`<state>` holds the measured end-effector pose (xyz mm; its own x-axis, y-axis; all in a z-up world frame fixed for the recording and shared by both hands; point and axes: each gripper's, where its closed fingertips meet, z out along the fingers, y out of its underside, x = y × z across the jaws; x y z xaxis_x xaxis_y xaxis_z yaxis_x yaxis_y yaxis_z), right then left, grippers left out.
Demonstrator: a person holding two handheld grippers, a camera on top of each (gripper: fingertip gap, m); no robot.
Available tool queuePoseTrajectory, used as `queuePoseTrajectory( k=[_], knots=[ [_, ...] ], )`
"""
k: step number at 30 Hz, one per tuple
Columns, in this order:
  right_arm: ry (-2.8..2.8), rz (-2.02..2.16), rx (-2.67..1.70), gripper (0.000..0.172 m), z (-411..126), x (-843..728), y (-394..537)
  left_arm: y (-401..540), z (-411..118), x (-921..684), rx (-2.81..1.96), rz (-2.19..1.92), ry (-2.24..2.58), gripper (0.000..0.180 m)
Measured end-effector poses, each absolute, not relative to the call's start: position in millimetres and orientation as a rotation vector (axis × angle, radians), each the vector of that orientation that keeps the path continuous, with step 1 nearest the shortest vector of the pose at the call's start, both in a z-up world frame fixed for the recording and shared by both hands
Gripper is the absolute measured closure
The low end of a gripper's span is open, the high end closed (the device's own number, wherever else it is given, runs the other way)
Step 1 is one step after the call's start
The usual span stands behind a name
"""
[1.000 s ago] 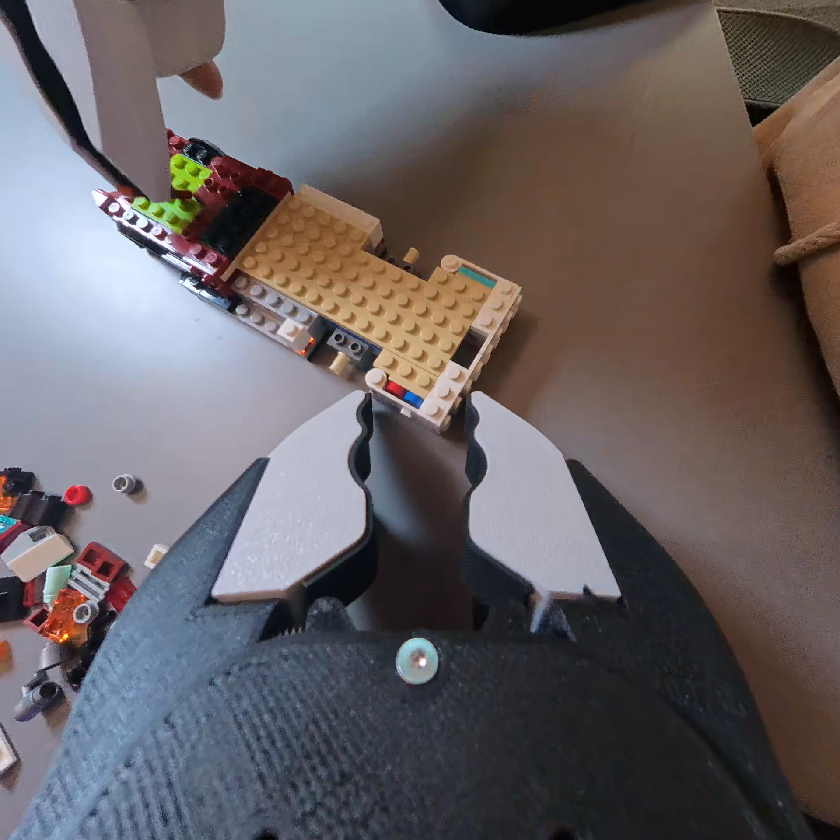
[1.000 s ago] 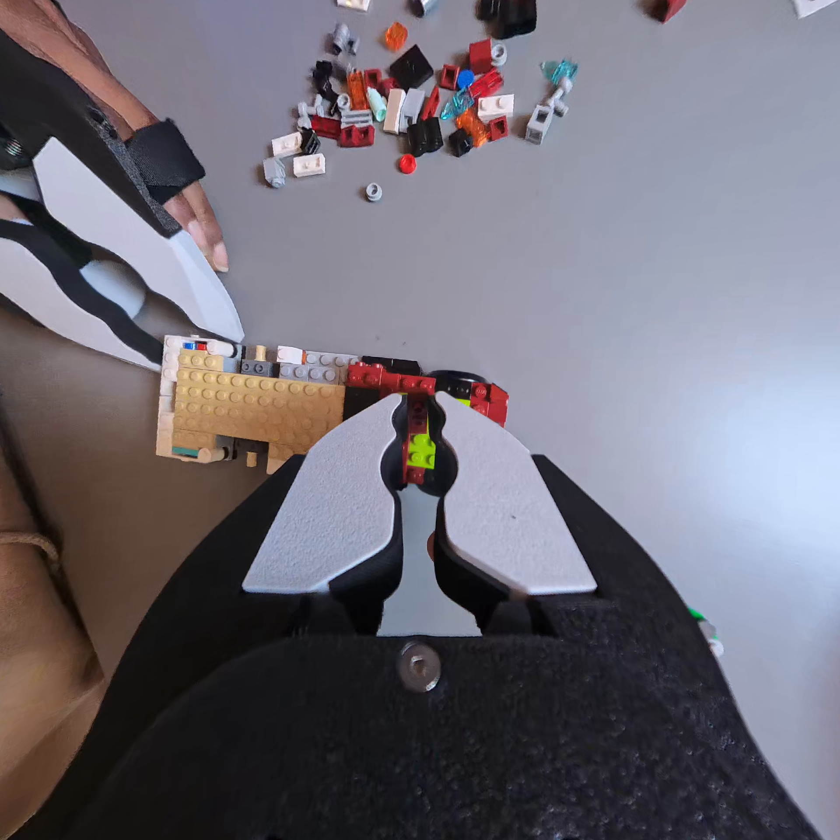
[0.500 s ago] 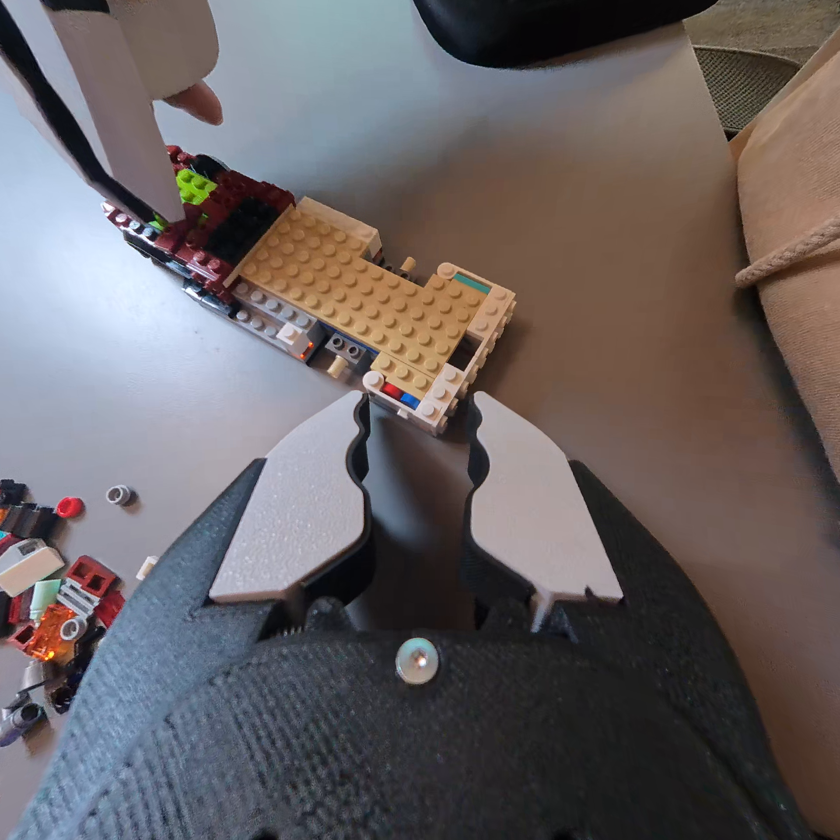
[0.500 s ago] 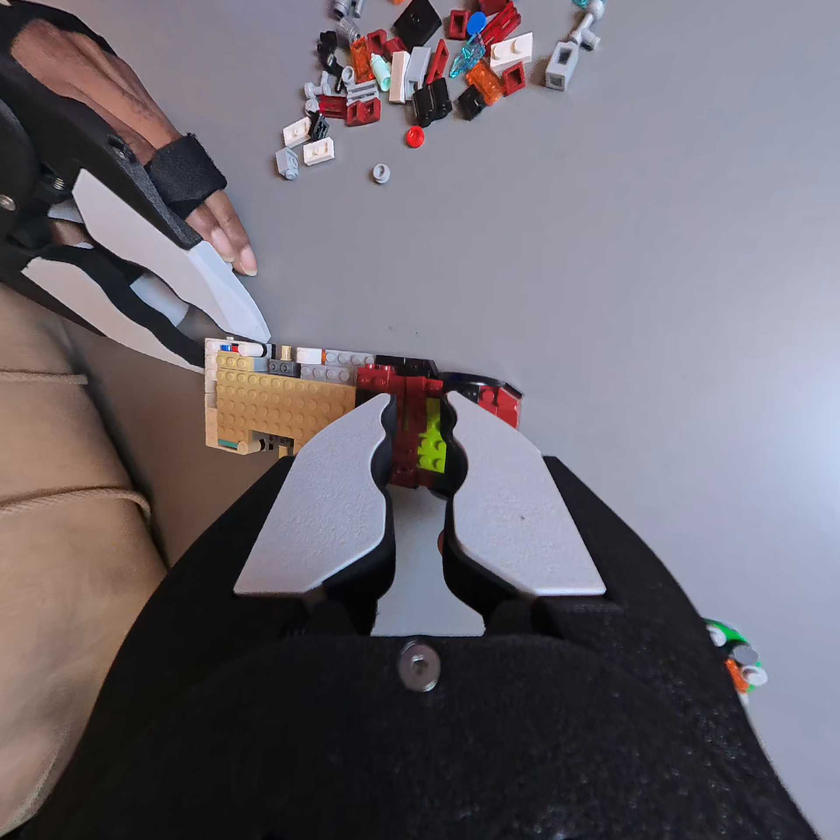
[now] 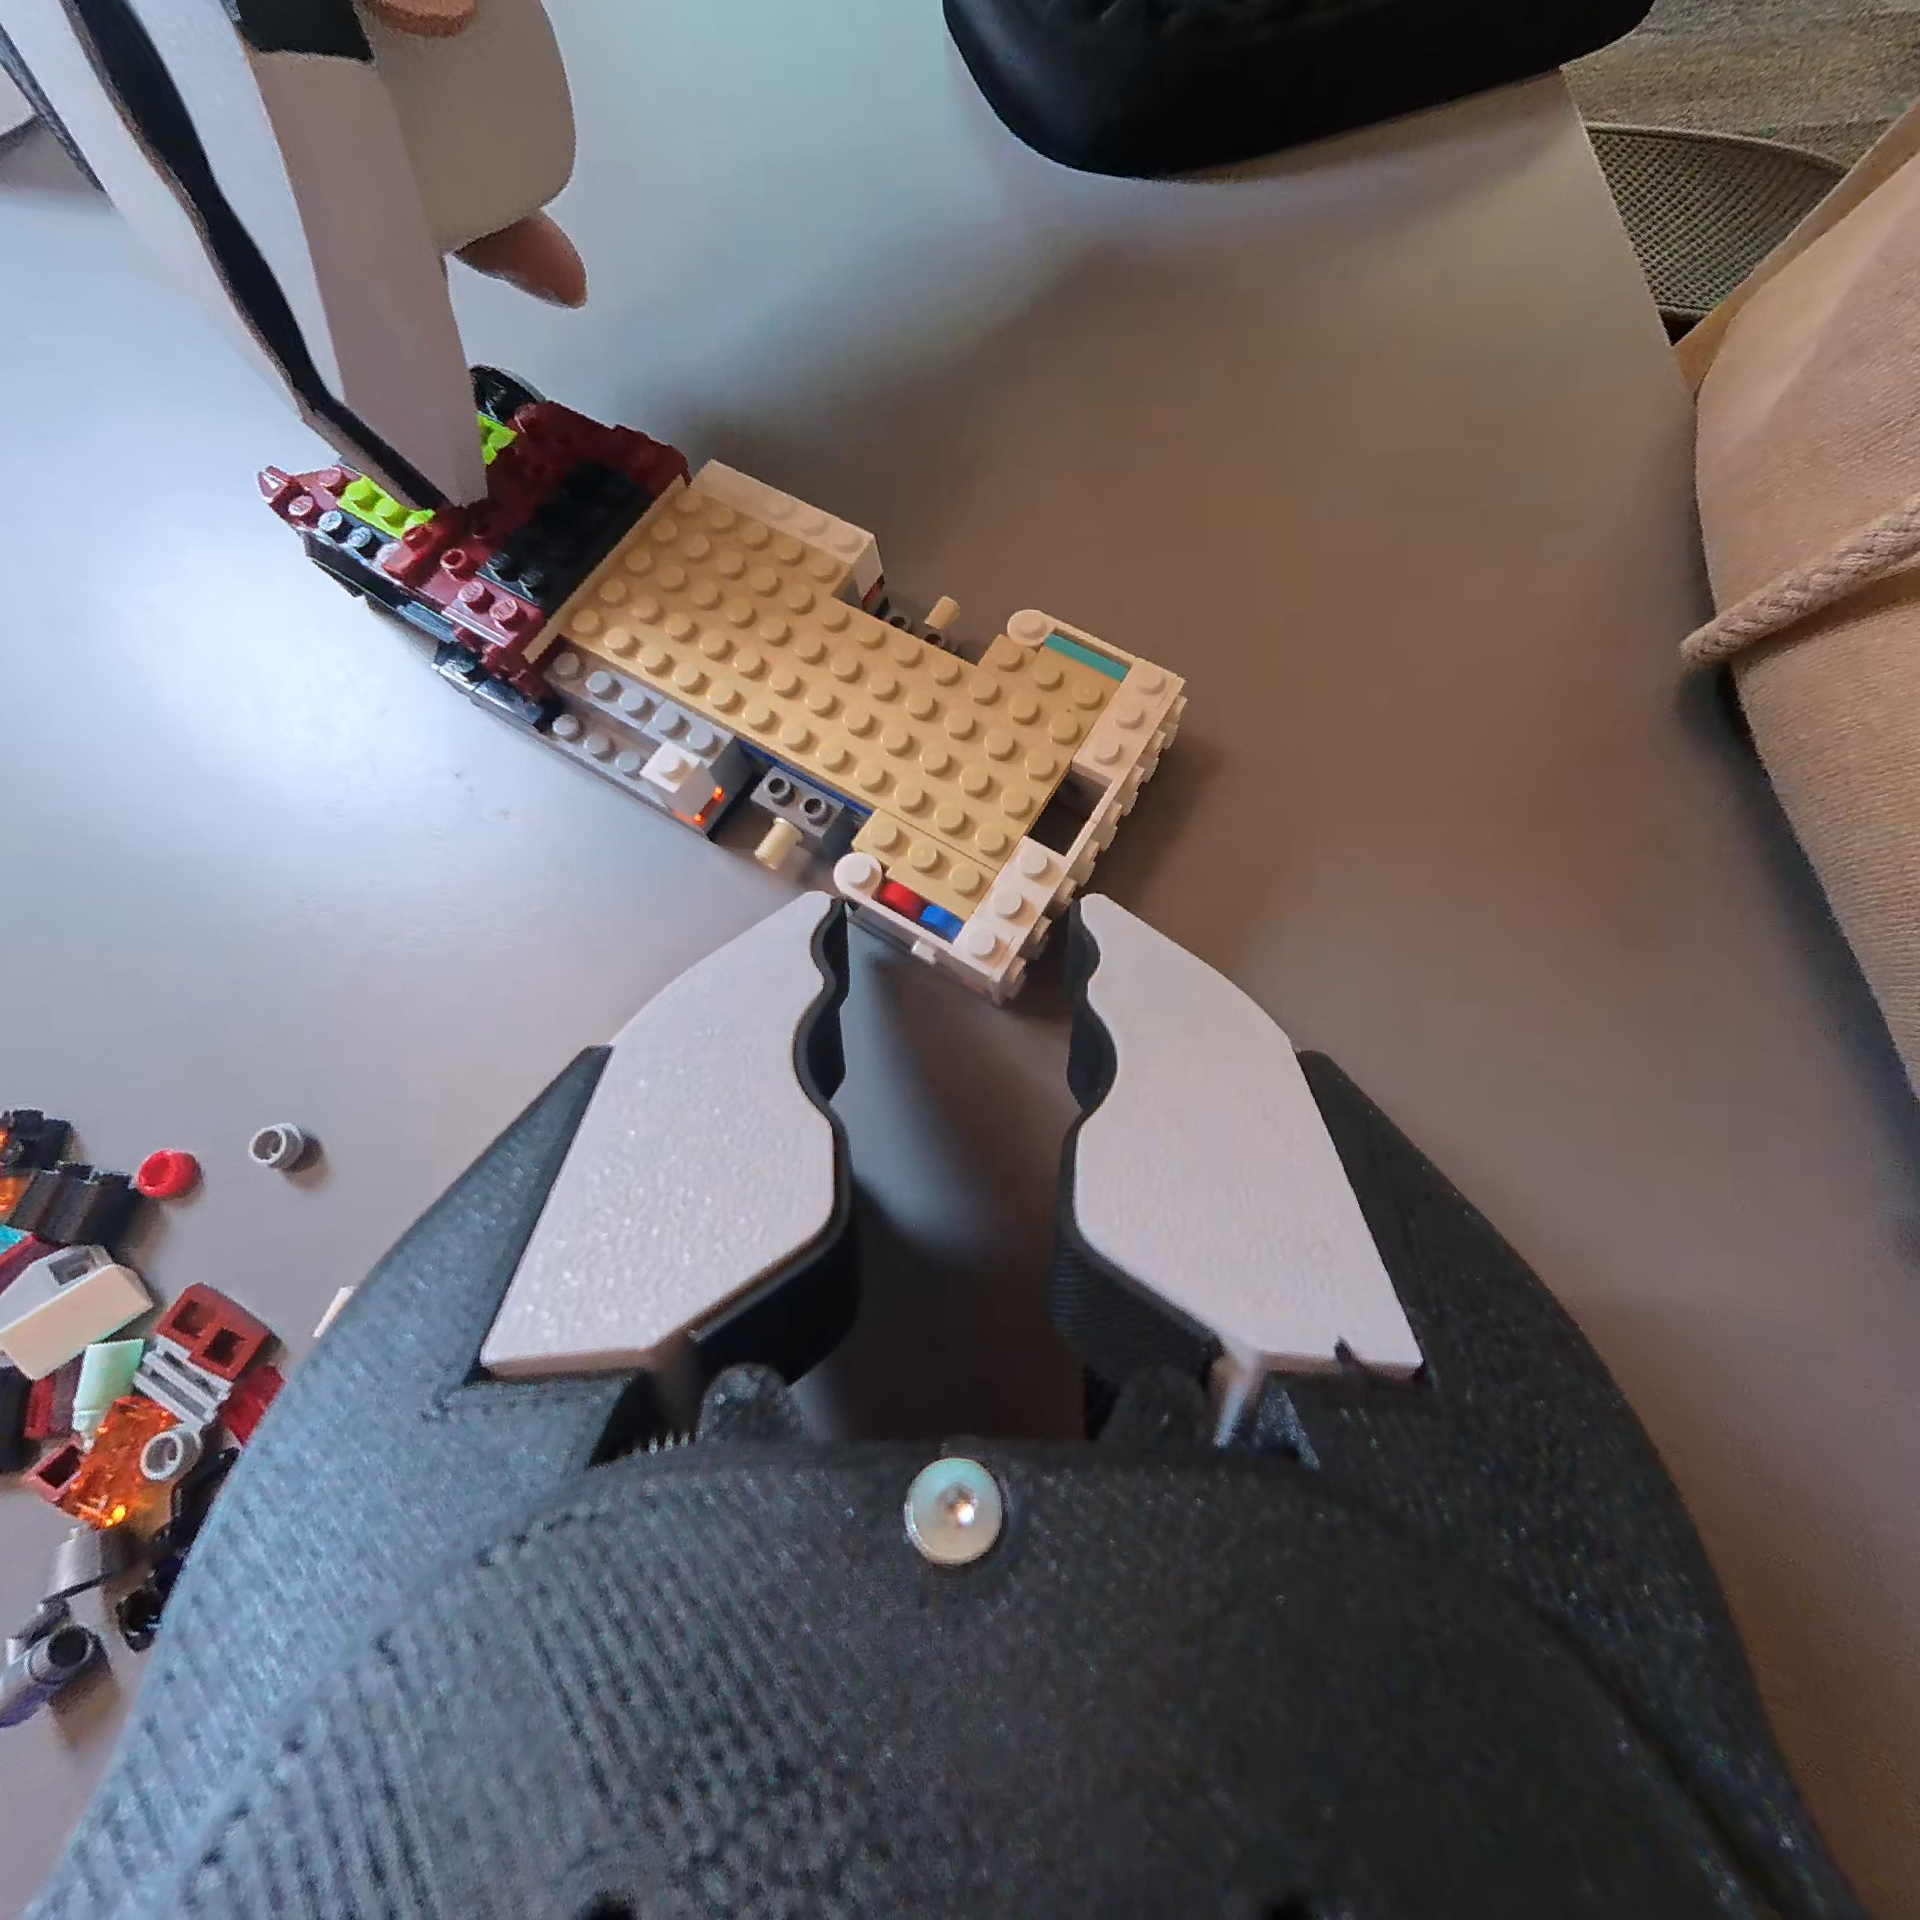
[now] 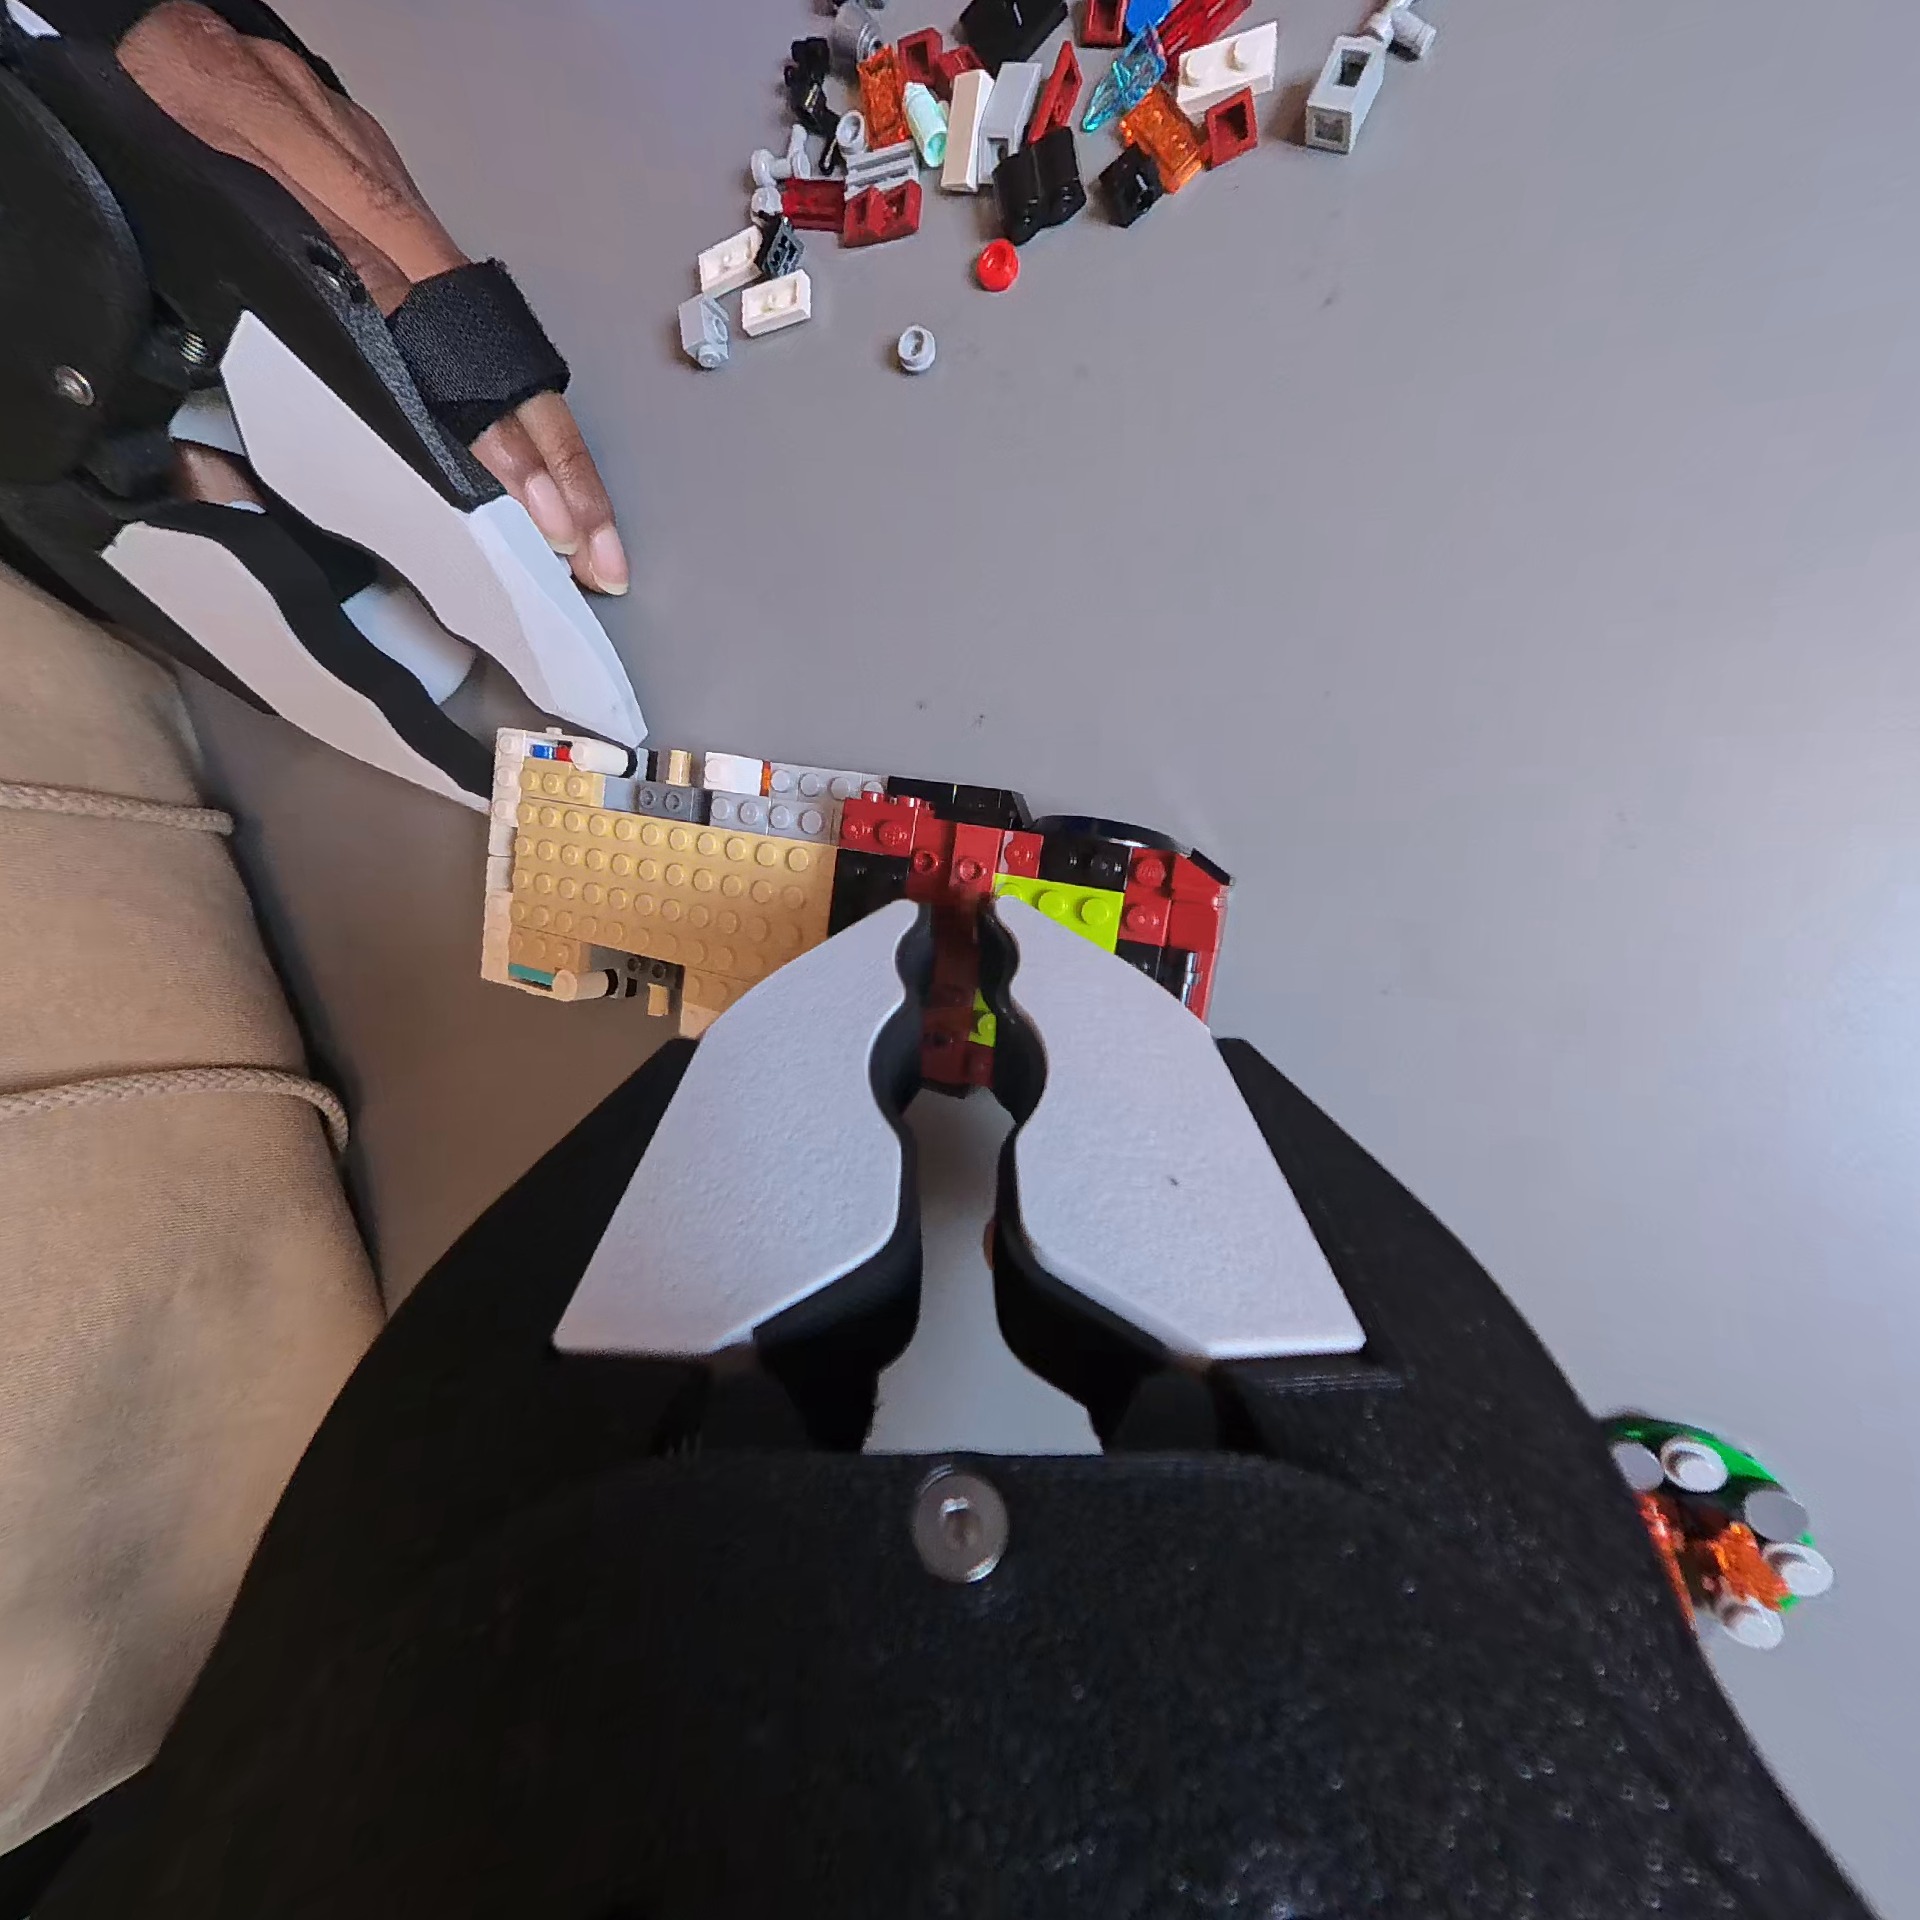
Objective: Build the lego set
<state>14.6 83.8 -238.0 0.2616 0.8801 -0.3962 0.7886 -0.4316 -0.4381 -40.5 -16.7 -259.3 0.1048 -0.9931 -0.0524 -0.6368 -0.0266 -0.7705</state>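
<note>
Fingers on my right gripper [image 6: 956,914] are clenched on a narrow dark red strip [image 6: 951,987] that stands up from the cab end of the brick model [image 6: 665,883], just left of a lime green plate [image 6: 1070,906]. Both pads press the strip's sides. From the left wrist view I see those same fingers coming down onto the far end of the model.

My left gripper [image 5: 951,920] is set wide around the near white corner of the model, at the end with the small red and blue studs. Its tips look to be bearing on that corner from both sides, bracing it against the grey table [image 6: 1455,623].

As for how complete the build looks: I judge the model to be part built. It lies flat on the table with a broad tan studded deck, grey and white edge pieces, and a dark red and black front section. Plenty is unattached. A pile of loose bricks [image 6: 1018,135] sits well apart on the far side, with a red round stud and a grey one strayed from it. A small green and orange sub-assembly [image 6: 1714,1538] lies near my right gripper's body, at the right edge.

I can read no brand, label or writing anywhere, and the studs are too small to make out any marks.
</note>
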Motion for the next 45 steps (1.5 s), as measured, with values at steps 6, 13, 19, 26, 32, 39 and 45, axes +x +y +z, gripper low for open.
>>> queuePoseTrajectory(
  k=[6, 13, 19, 26, 32, 39, 45],
  knots=[
    [-1.624, 0.832, -2.347, 0.163, -233, 17, 86, -17, -259, -41, -1.736, -0.695, 1.604, 0.141],
    [-1.636, 0.785, -2.296, 0.171, -238, 8, 91, -17, -259, -41, -1.734, -0.696, 1.603, 0.141],
    [-1.675, 0.702, -2.26, 0.172, -239, 11, 89, -17, -259, -41, -1.733, -0.698, 1.603, 0.141],
    [-1.768, 0.516, -2.184, 0.172, -239, 11, 89, -17, -259, -41, -1.732, -0.694, 1.604, 0.141],
    [-1.748, 0.477, -2.226, 0.172, -240, 11, 88, -17, -259, -40, -1.732, -0.691, 1.606, 0.141],
    [-1.775, 0.437, -2.236, 0.172, -241, 12, 88, -17, -259, -40, -1.732, -0.696, 1.606, 0.141],
    [-1.811, 0.384, -2.261, 0.171, -241, 13, 87, -17, -259, -40, -1.731, -0.694, 1.61, 0.141]
  ],
)
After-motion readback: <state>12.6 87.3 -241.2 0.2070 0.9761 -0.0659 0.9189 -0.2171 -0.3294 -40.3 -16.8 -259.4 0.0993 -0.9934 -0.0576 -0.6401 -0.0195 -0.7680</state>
